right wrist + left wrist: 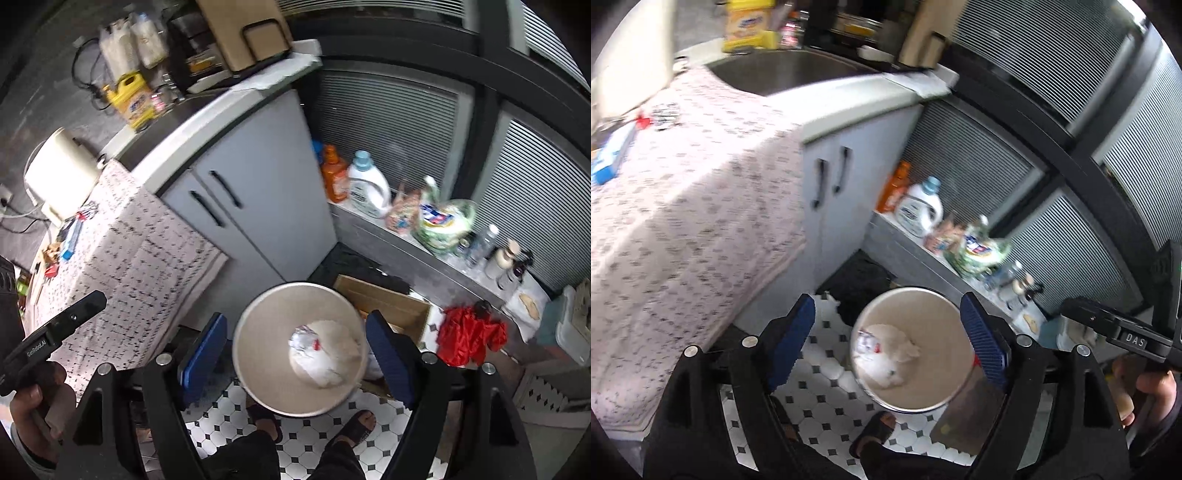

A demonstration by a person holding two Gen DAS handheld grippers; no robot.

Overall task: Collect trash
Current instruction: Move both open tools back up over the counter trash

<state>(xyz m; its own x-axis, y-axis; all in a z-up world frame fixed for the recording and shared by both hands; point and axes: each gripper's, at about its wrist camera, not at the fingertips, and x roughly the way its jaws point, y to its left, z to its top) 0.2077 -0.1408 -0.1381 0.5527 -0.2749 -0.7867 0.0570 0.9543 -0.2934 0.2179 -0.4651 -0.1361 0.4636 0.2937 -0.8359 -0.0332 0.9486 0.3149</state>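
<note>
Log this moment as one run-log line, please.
left gripper: open, nothing held | right gripper: open, nothing held | bin: on floor below both, white crumpled trash inside

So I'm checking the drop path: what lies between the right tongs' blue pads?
In the right wrist view, only the open trash bin, holding crumpled white trash, sits between them.

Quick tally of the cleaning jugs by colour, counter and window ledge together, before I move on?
Yellow jug, on the counter: 1
Orange jug, on the ledge: 1
White jug with pale blue cap, on the ledge: 1
Total: 3
</note>
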